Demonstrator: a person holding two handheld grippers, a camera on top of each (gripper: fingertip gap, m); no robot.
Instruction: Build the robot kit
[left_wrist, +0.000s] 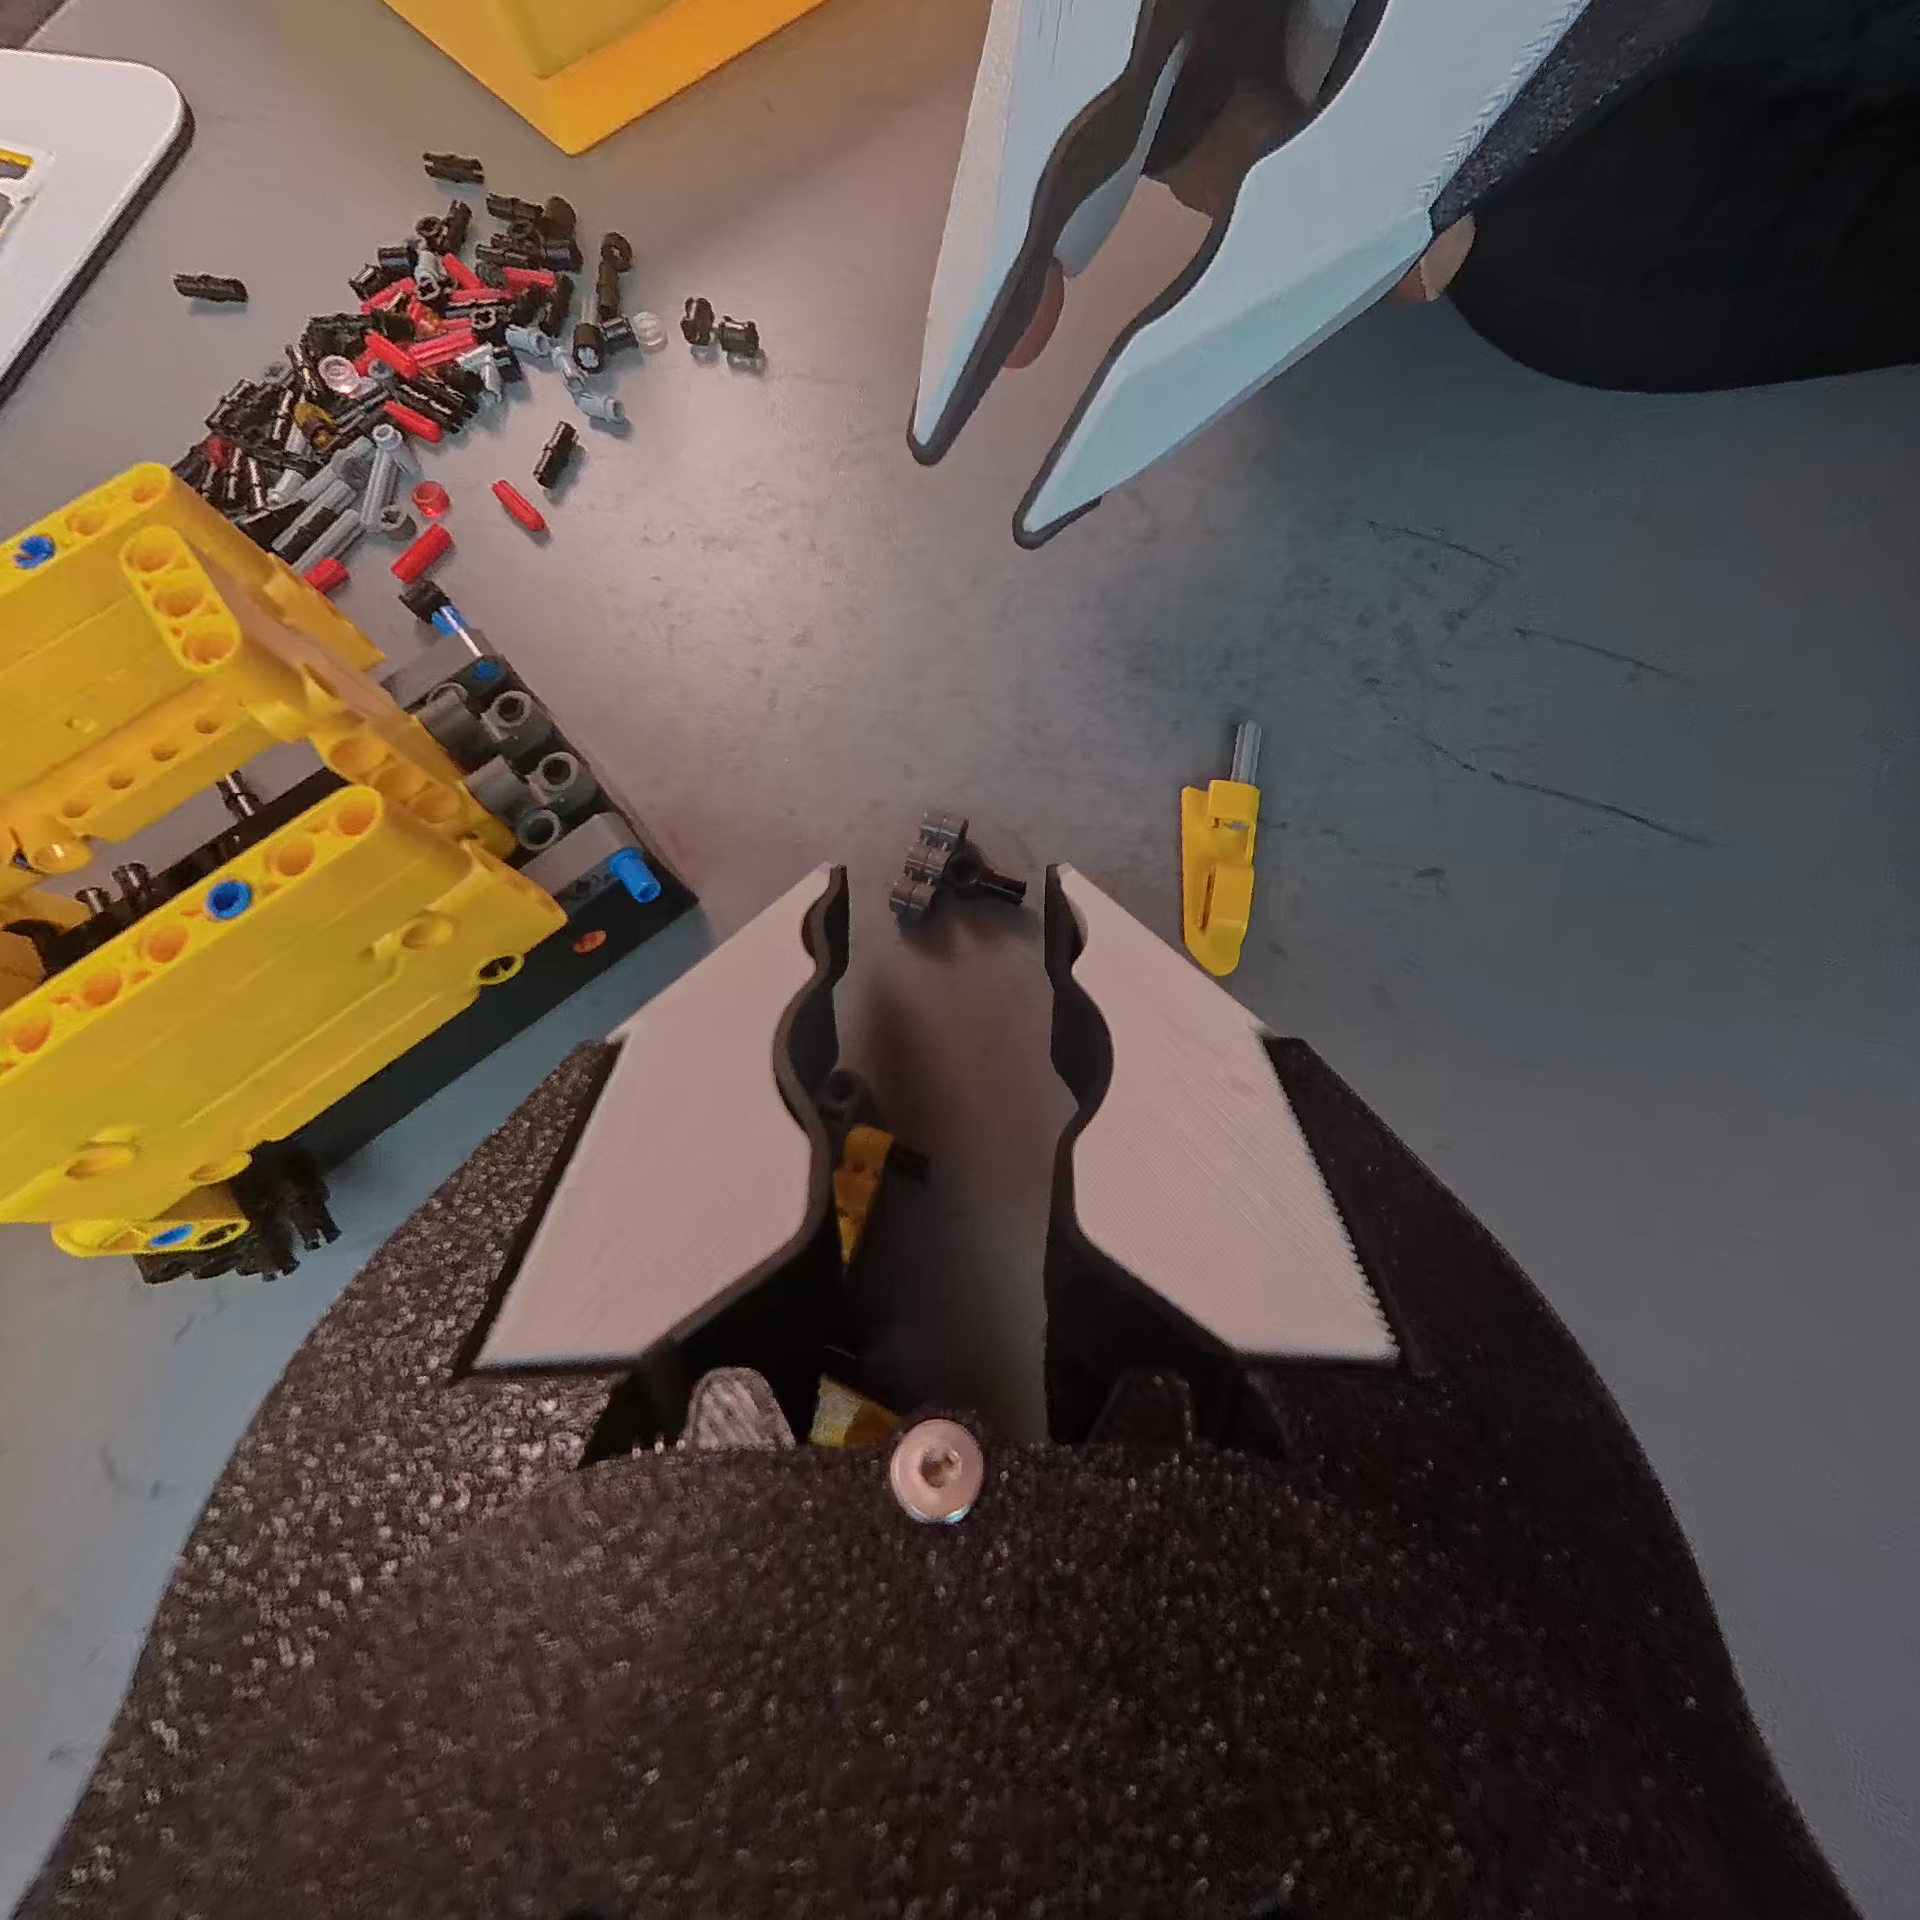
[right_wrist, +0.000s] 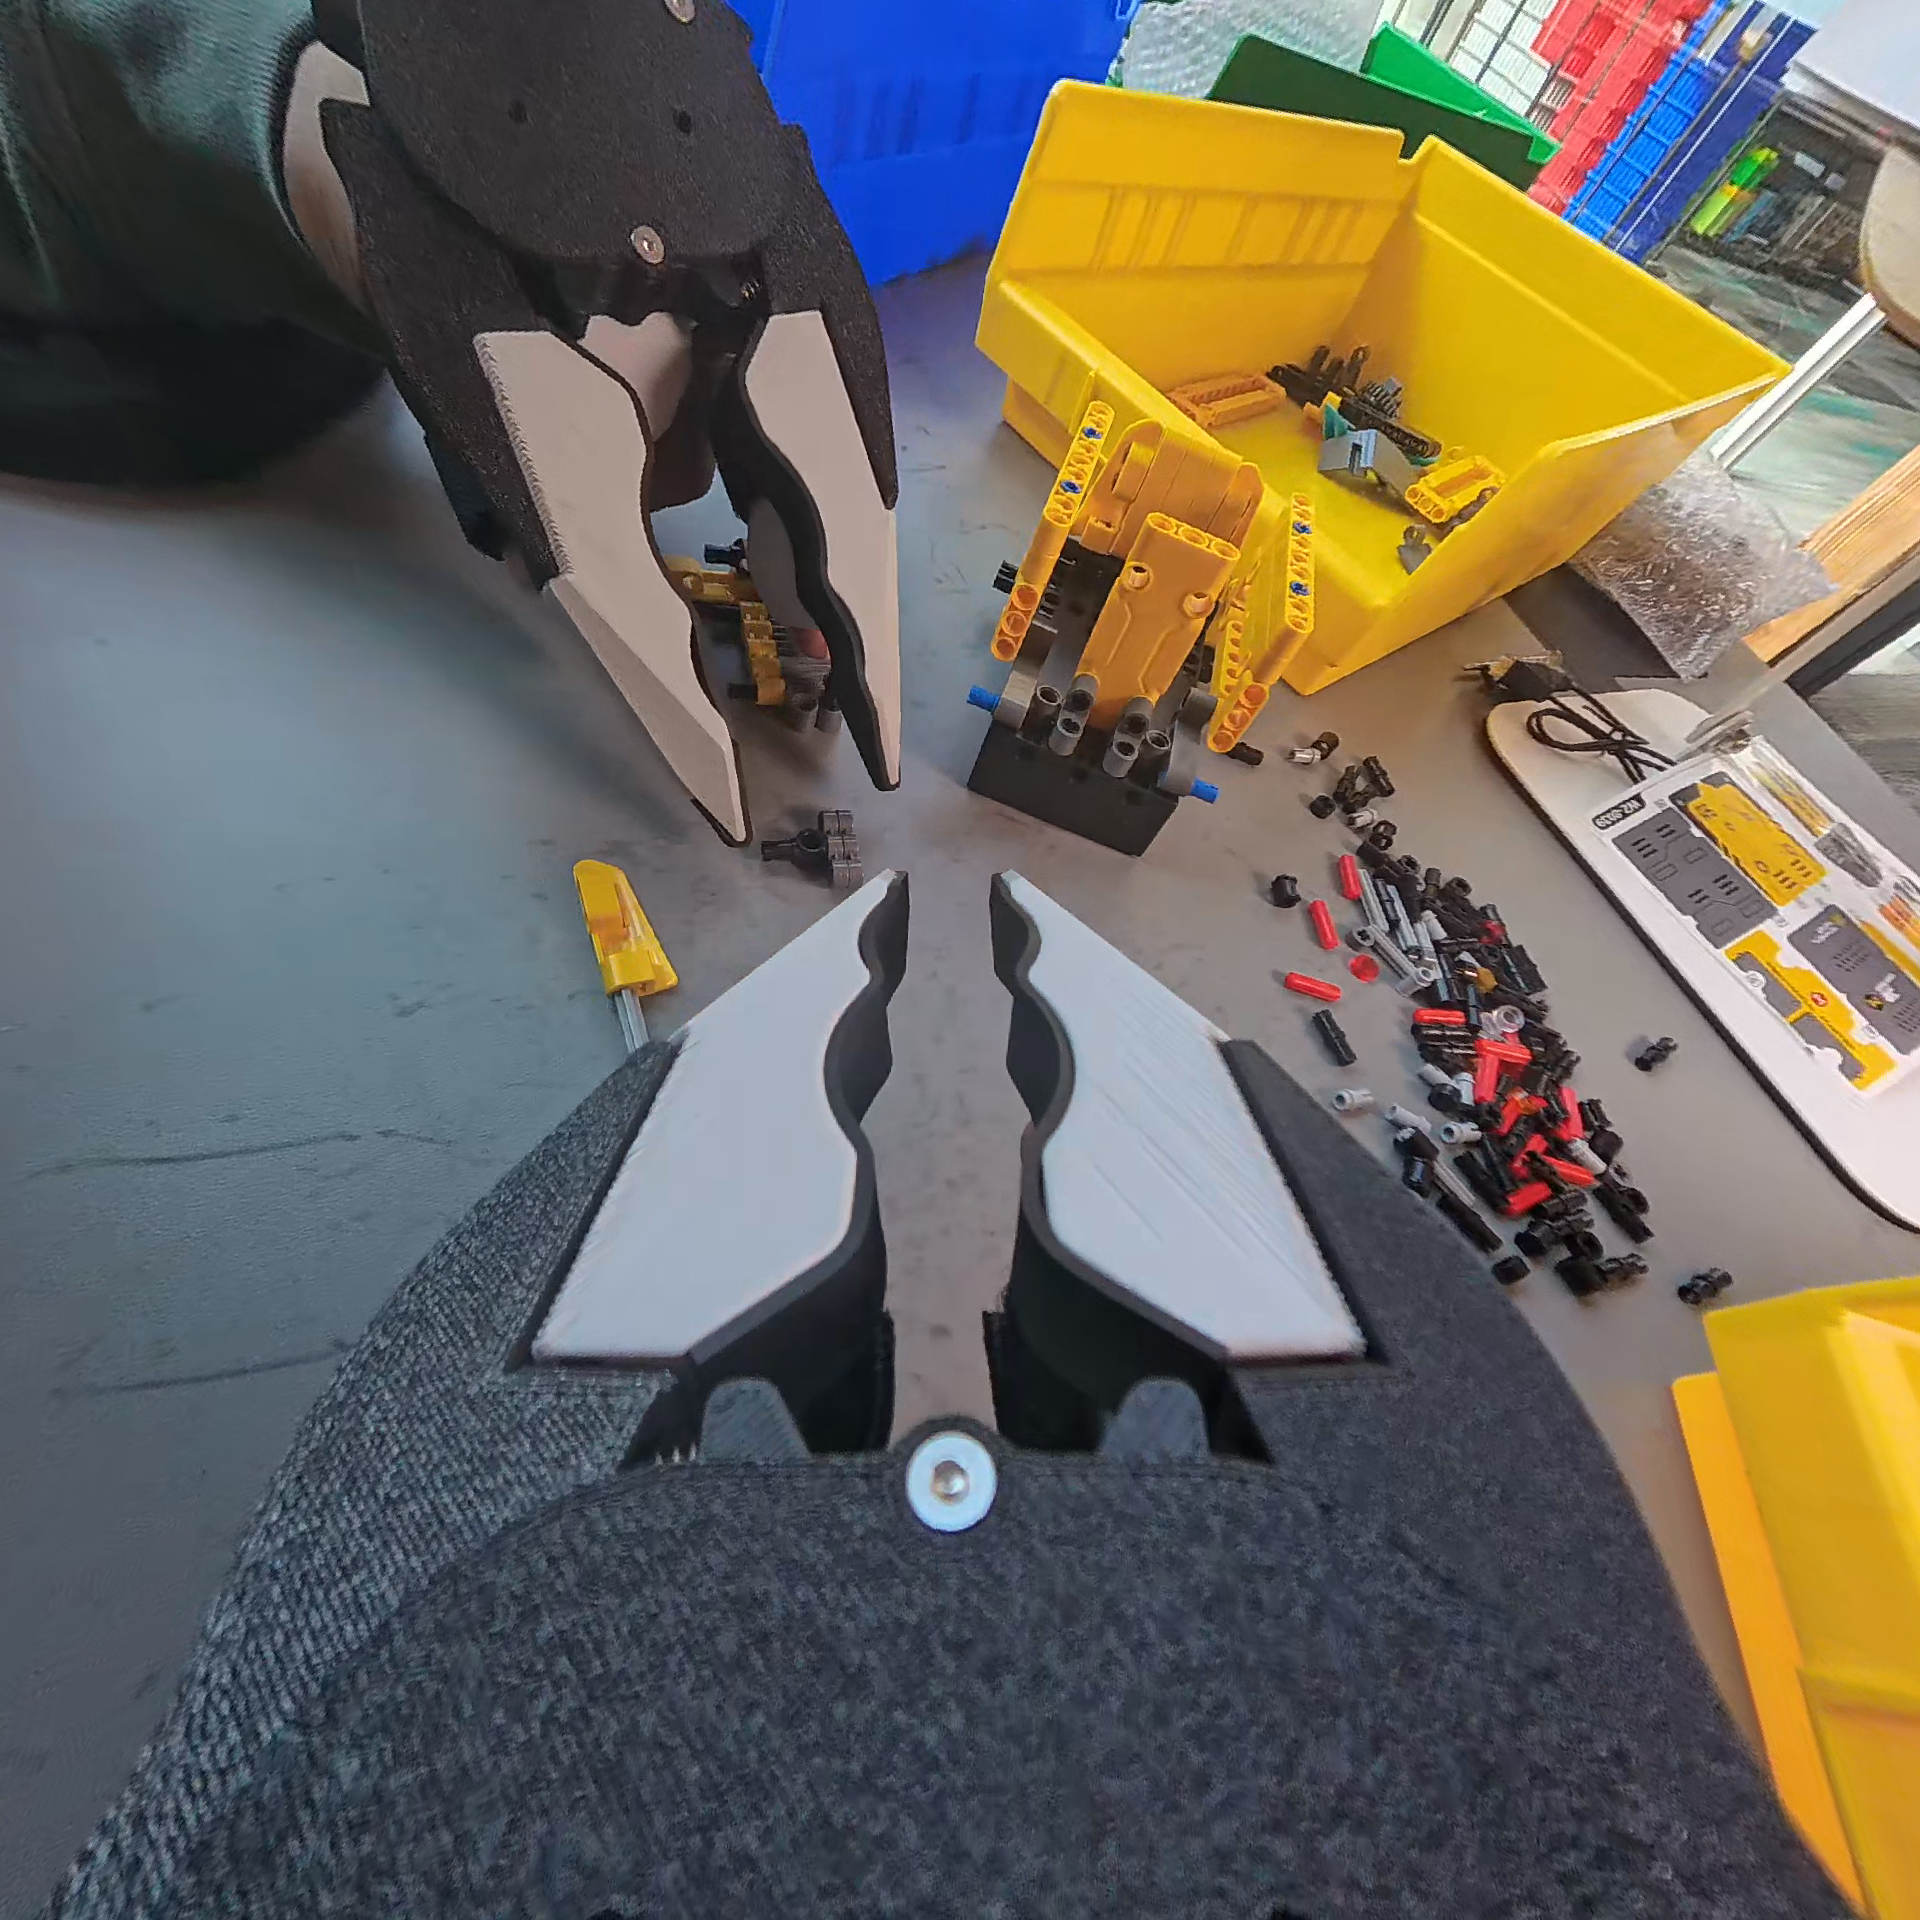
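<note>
My left gripper (left_wrist: 943, 885) is open and empty, low over the grey table. A small dark grey connector piece (left_wrist: 940, 868) lies on the table just ahead of its tips, between them. A small yellow and black sub-assembly (left_wrist: 864, 1169) lies under it, between the fingers and not gripped. My right gripper (right_wrist: 948, 883) is open with a narrow gap and empty. It faces the left gripper (right_wrist: 808, 800), and the connector (right_wrist: 821, 847) lies between the two, nearer the left one. The right gripper also shows in the left wrist view (left_wrist: 982, 488). A yellow piece with a grey axle (right_wrist: 623, 935) lies beside them.
A yellow and black brick model (right_wrist: 1132, 623) stands on the table, with a loose pile of black, red and grey pins (right_wrist: 1475, 1060) near it. A yellow bin (right_wrist: 1538, 312) with parts stands behind. A printed sheet on a white board (right_wrist: 1766, 904) and another yellow bin (right_wrist: 1818, 1507) are at the right. The left gripper's tips are roughly 7 cm from the right gripper's.
</note>
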